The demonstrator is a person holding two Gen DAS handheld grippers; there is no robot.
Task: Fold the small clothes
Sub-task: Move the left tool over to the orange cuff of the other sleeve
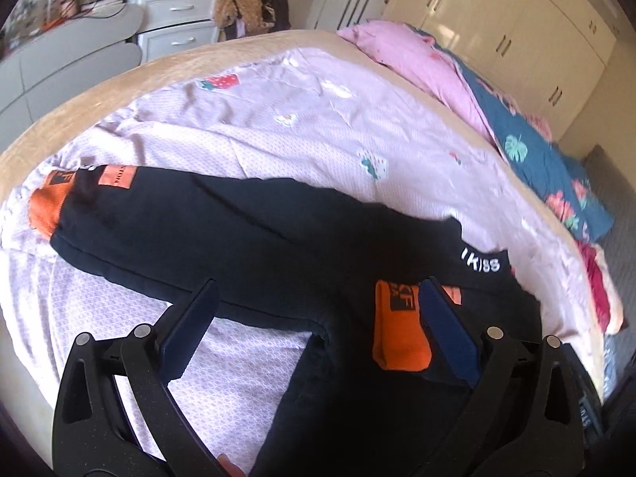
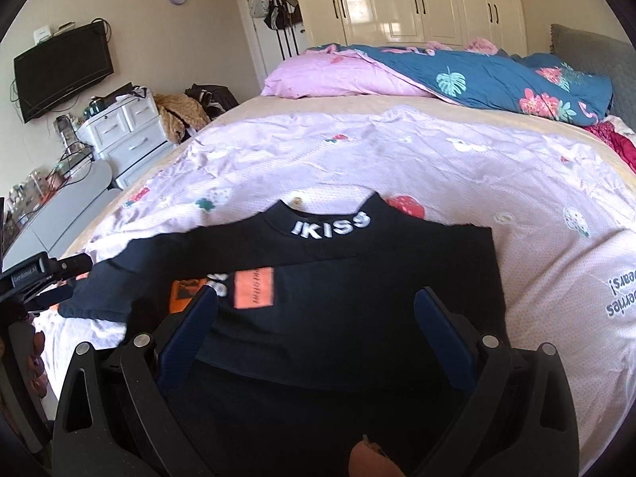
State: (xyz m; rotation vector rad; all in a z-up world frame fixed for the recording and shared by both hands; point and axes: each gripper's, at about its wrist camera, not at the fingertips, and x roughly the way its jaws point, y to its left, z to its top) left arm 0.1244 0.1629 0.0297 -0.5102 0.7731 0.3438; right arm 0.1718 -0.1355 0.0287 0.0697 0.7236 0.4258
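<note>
Both my grippers stand wide with nothing between the fingers: the left gripper (image 1: 320, 310) and the right gripper (image 2: 318, 314) hover over the black top (image 2: 357, 278) on the lilac sheet (image 2: 437, 159) of the bed (image 2: 278, 107). One sleeve (image 2: 246, 290) lies folded across the chest; the other sleeve (image 1: 159, 222) stretches out flat to the left, orange cuff (image 1: 47, 202) at its far end. I judge the sleeve folds half done. Next I should take that left cuff and bring it over the body.
</note>
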